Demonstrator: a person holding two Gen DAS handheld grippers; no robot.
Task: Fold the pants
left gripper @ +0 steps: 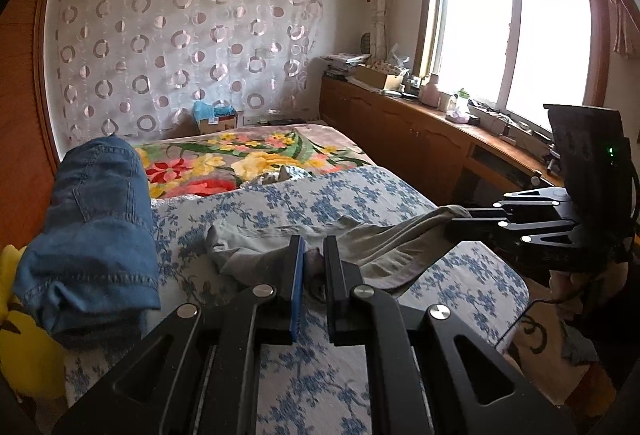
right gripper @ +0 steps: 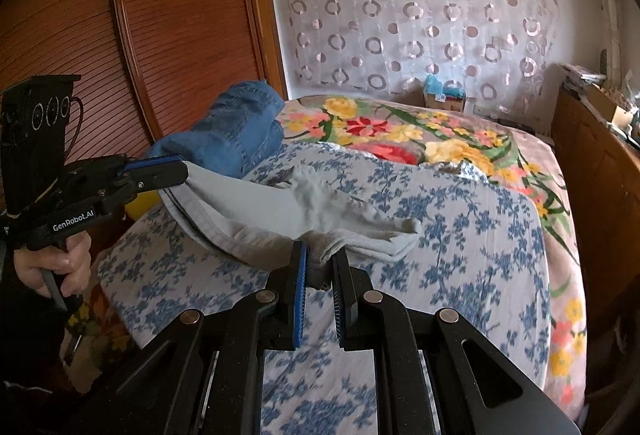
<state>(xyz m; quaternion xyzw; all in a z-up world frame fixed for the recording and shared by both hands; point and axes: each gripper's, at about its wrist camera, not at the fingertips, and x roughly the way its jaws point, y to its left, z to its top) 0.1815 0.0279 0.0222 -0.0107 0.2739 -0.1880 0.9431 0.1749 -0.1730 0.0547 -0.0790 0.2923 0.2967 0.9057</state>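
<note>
pants: light grey trousers lying across blue-floral bedspread on the bed, near edge, ends lifted off the cover
left hand-held gripper: clamped on a bunch of grey cloth at one end, edge of the fabric pinched between the jaws
right hand-held gripper: closed on the other end, a folded grey wad between the blue pads
handling: looks thin, soft, light; sags between the two grips, creases easily, won't hold shape
where to grip: judged best at hem or waistband corners, layers pinched together, keep taut
nearby: folded jeans at left, apart from trousers
</note>
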